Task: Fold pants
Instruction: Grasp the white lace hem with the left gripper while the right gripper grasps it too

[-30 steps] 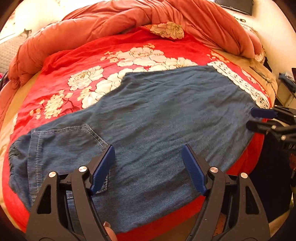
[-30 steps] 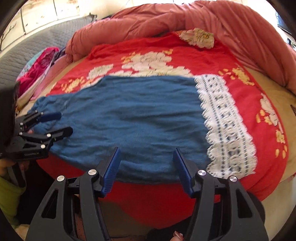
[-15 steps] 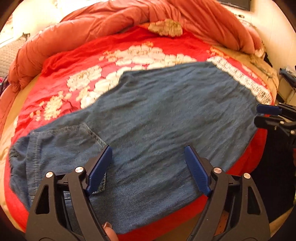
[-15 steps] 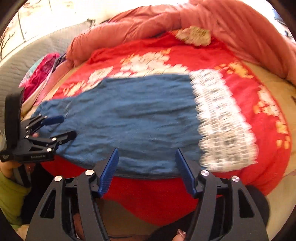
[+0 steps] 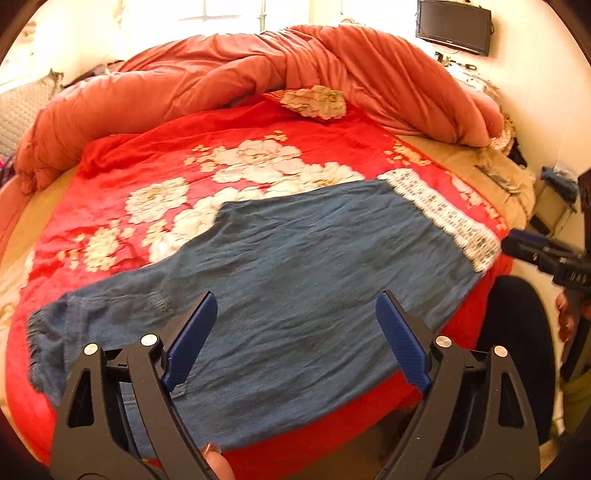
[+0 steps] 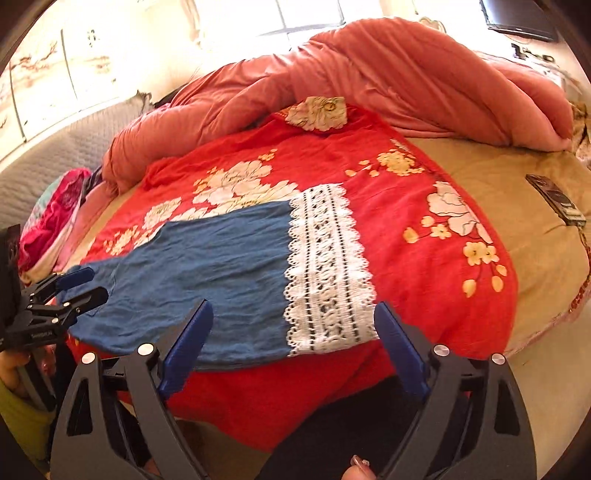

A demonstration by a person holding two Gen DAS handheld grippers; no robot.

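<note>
Blue denim pants (image 5: pixel 295 280) lie flat across a red flowered blanket (image 5: pixel 177 162) on the bed, waistband at the left, white lace hem (image 5: pixel 443 218) at the right. In the right wrist view the pants (image 6: pixel 207 273) end in the lace hem (image 6: pixel 325 269). My left gripper (image 5: pixel 295 332) is open and empty, hovering above the pants' near edge by the back pocket. My right gripper (image 6: pixel 293 332) is open and empty above the hem's near edge. Each gripper shows in the other's view: the right gripper (image 5: pixel 535 251) and the left gripper (image 6: pixel 77 284).
A bunched coral duvet (image 5: pixel 258 74) fills the back of the bed. A dark remote (image 6: pixel 557 199) lies on the tan sheet (image 6: pixel 517 173) at the right. Pink clothes (image 6: pixel 55 218) are piled at the left. A wall TV (image 5: pixel 454 26) hangs at the back right.
Both grippers have drawn back and tilted up, so more of the room shows. The right gripper shifted right toward the lace hem. The pants have not moved.
</note>
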